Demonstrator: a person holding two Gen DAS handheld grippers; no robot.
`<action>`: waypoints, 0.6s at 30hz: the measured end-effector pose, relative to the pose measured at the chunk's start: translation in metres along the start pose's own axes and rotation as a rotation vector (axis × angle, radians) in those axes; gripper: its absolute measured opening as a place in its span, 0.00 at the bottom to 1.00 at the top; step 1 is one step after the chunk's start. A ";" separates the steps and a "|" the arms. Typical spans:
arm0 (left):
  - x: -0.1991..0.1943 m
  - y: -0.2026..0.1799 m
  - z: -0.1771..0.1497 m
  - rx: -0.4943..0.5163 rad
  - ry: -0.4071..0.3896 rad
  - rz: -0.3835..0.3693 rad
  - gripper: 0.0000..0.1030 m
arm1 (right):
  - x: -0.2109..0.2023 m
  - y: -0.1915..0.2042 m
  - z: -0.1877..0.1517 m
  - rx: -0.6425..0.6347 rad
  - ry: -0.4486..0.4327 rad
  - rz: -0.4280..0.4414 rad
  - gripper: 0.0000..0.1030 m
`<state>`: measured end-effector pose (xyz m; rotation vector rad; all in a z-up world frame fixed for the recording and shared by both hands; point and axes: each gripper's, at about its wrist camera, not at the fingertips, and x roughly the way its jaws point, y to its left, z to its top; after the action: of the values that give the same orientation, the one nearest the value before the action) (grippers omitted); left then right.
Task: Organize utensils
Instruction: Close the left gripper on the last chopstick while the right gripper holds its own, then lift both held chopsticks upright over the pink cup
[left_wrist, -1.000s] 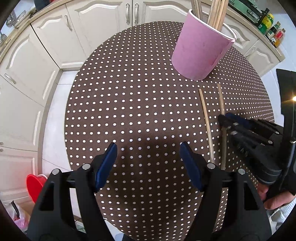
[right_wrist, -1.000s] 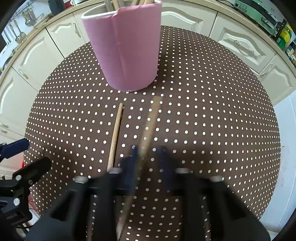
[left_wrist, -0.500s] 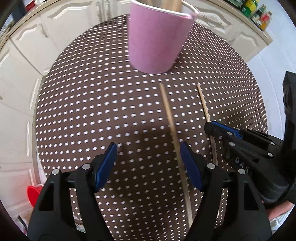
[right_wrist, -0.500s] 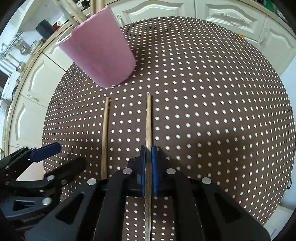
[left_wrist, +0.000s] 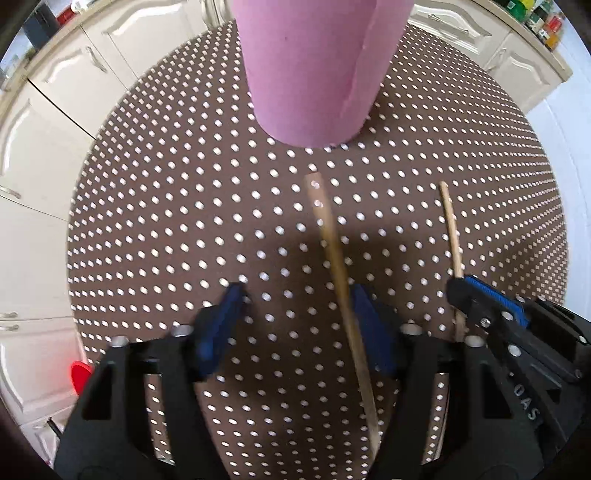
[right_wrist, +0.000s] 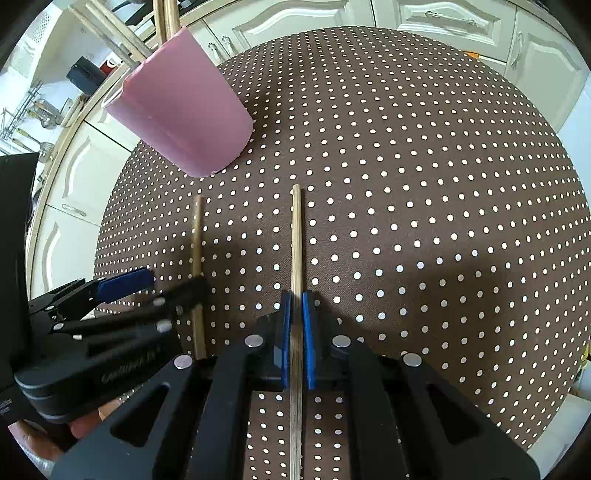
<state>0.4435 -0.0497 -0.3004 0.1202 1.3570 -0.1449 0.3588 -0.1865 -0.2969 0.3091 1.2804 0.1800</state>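
Right wrist view: my right tongs (right_wrist: 296, 317) are clamped tight on one wooden chopstick (right_wrist: 296, 236), which runs straight out ahead between the blue pads (right_wrist: 308, 332), its far tip toward the pink cup (right_wrist: 184, 122)
Why held so: gripping it along its length keeps the stick in line with the tongs, so I judge it can be tipped upright and dropped into the cup
Left wrist view: my left tongs (left_wrist: 295, 325) are partly open and closing, with the second chopstick (left_wrist: 340, 280) lying between the pads, close against the right-hand pad (left_wrist: 369, 332); I cannot tell that it is pinched yet
Second chopstick: on the dotted brown desk (right_wrist: 406, 184), just beside the first and roughly parallel to it, blurred in the left view
Pink cup: stands on the desk beyond both chopsticks, near their far tips; other wooden sticks (right_wrist: 166, 18) already poke out of its top
Placement: both sticks lie with an end toward the cup, so each hand has a short carry
Progress: my guess is two sticks remain out of the cup
Risk: a thin round stick may roll off the closing pads
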 end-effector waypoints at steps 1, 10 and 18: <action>-0.001 0.000 0.002 0.000 -0.009 -0.008 0.25 | -0.003 0.000 -0.002 0.001 -0.001 0.001 0.05; -0.005 0.034 -0.009 -0.041 0.004 -0.029 0.06 | -0.006 0.004 0.003 0.002 0.000 -0.007 0.05; -0.020 0.047 -0.025 -0.068 -0.038 -0.003 0.06 | -0.006 0.026 0.011 -0.015 -0.012 0.000 0.05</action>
<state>0.4228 0.0015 -0.2856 0.0578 1.3227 -0.1034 0.3687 -0.1654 -0.2804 0.2970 1.2662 0.1878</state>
